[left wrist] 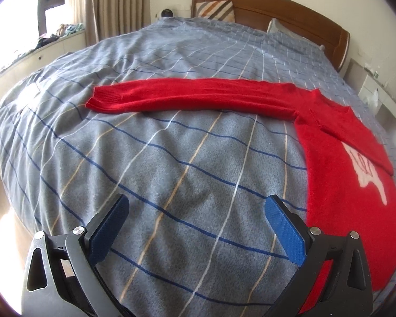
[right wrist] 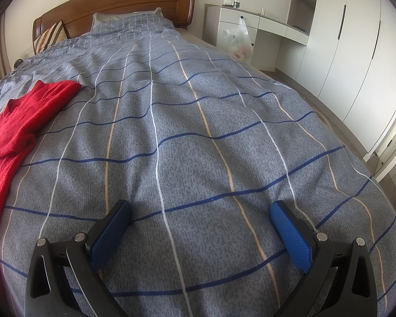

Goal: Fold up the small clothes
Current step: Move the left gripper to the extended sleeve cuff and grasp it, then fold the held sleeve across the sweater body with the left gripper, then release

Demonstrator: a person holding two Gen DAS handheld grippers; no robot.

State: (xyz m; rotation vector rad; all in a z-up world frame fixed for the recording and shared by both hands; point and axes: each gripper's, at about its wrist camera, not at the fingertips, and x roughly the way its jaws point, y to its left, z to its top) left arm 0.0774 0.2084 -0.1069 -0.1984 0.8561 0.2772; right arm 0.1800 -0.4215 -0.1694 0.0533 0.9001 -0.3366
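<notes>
Your left hand-held gripper (left wrist: pixel 196 203) hangs wide open over the checked bedspread (left wrist: pixel 171 158), holding nothing. Your right hand-held gripper (right wrist: pixel 200 208) is spread just as wide, also empty. The red sweater (left wrist: pixel 338 158) lies flat on the bed, one sleeve (left wrist: pixel 184 97) stretched straight out to the left.

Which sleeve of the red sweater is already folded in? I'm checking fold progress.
The sleeve lying across the sweater's chest; the other sleeve stretches straight out over the bedspread.
</notes>
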